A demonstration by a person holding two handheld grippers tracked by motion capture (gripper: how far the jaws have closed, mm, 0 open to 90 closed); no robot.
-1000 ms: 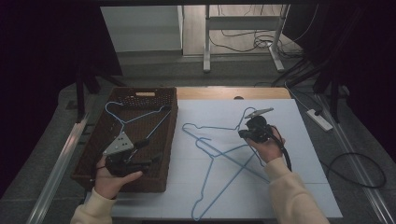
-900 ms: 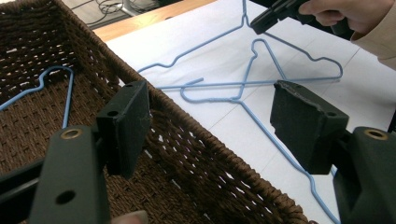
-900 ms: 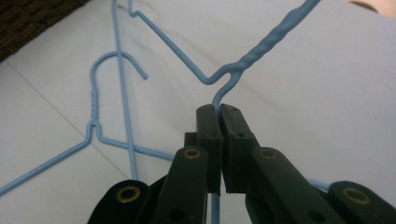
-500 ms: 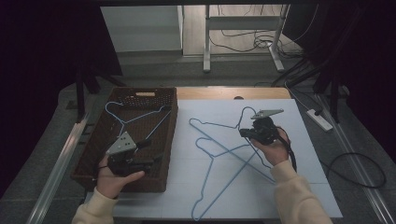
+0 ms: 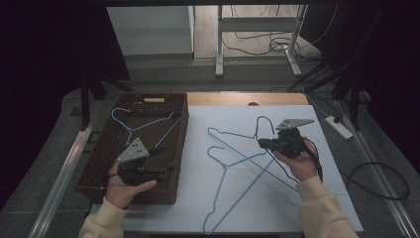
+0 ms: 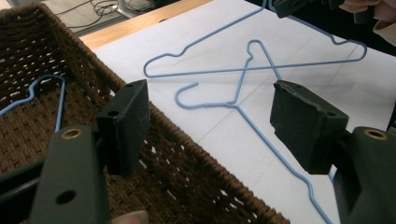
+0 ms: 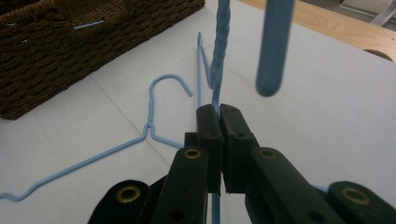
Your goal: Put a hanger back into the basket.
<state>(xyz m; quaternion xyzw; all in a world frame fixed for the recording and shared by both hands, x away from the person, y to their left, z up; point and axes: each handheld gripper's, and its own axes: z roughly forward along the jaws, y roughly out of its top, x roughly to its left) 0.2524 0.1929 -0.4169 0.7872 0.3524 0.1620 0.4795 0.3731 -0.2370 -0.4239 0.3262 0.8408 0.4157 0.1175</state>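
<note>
A: Since a second ago the right gripper [image 5: 268, 143] has tipped its blue hanger [image 5: 257, 130] a bit higher off the white tabletop [image 5: 317, 198].

B: Jaws pinched tight on the twisted neck, hook up.

A: Left gripper [image 6: 210, 121]?

B: Wide open over the wicker basket [image 5: 99, 168], gripping nothing. A second hanger [image 5: 237, 191] lies flat, a third [image 5: 133, 130] in the basket.

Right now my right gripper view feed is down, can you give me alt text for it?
The right tool is shut on the twisted neck of a blue wire hanger, whose hook end hangs just beyond. A second blue hanger lies flat on the white table, with the brown wicker basket behind it.
</note>
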